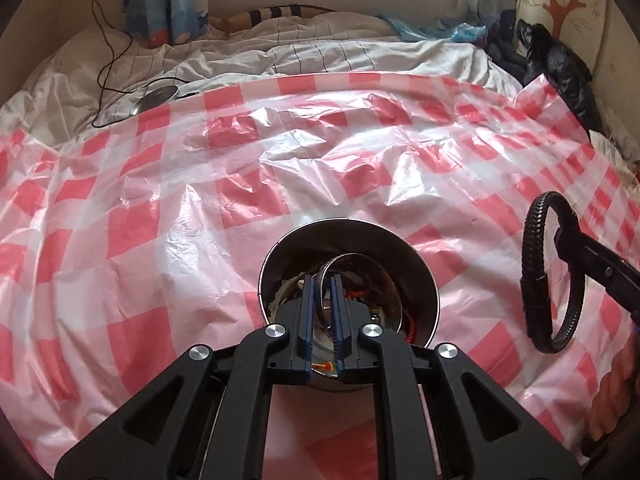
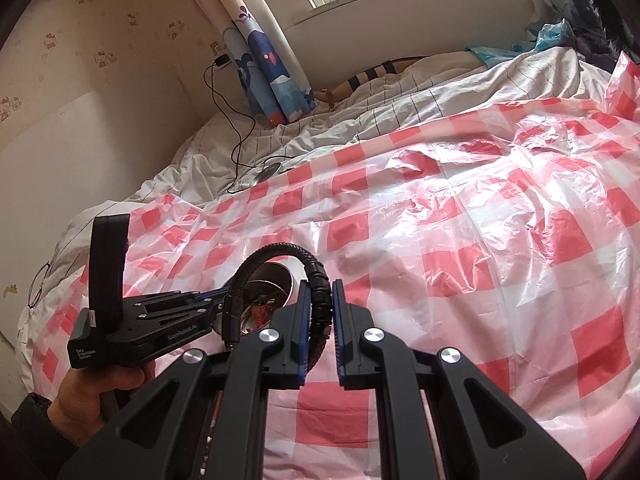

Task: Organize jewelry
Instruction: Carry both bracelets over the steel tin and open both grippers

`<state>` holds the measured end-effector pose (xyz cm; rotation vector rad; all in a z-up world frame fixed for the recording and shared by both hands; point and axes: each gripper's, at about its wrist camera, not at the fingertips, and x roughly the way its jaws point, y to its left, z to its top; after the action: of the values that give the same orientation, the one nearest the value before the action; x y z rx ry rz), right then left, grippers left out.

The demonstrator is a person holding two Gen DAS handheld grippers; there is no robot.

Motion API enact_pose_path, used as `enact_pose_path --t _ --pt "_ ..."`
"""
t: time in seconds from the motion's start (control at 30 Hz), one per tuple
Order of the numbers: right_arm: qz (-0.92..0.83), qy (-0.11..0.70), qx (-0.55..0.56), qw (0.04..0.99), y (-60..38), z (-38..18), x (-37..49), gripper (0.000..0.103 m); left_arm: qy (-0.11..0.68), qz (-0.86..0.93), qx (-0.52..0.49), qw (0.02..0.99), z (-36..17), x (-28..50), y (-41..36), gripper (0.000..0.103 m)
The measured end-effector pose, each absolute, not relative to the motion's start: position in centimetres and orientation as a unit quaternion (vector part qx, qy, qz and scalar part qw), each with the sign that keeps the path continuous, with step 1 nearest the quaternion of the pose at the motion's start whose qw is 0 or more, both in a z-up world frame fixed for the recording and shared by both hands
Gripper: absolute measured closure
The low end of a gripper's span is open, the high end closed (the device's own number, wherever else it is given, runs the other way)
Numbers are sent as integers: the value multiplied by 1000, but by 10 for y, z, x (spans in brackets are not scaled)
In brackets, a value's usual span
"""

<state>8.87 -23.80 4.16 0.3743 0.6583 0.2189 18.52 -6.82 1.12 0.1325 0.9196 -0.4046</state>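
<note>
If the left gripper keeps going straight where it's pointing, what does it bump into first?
Probably the metal bowl: the left gripper points down into it with a silver bangle between its fingers, so the jewelry inside likely comes first. Depth is unclear.

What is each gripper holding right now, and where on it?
Right gripper pinches the black braided bracelet on its band, away from the clasp. Left gripper has a silver bangle between its fingers over the metal bowl, gripped on the rim.

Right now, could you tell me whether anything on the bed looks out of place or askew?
The checked plastic sheet lies crumpled rather than flat. A pair of glasses lies loose at the bed's edge, and a cable trails over the bedding to a round metal disc. The jewelry itself looks orderly, in the bowl or held.
</note>
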Motion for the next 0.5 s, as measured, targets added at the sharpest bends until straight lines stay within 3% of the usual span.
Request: enact_pose_path --t 0.07,0.13,0.5 --pt "108 325 170 924 -233 40 92 91 430 -183 66 882 19 181 -60 77" --pt "112 330 159 924 -225 38 98 91 418 -177 51 890 30 174 -47 49" --pt "136 363 99 917 -154 27 156 90 399 -144 -89 901 39 95 47 35"
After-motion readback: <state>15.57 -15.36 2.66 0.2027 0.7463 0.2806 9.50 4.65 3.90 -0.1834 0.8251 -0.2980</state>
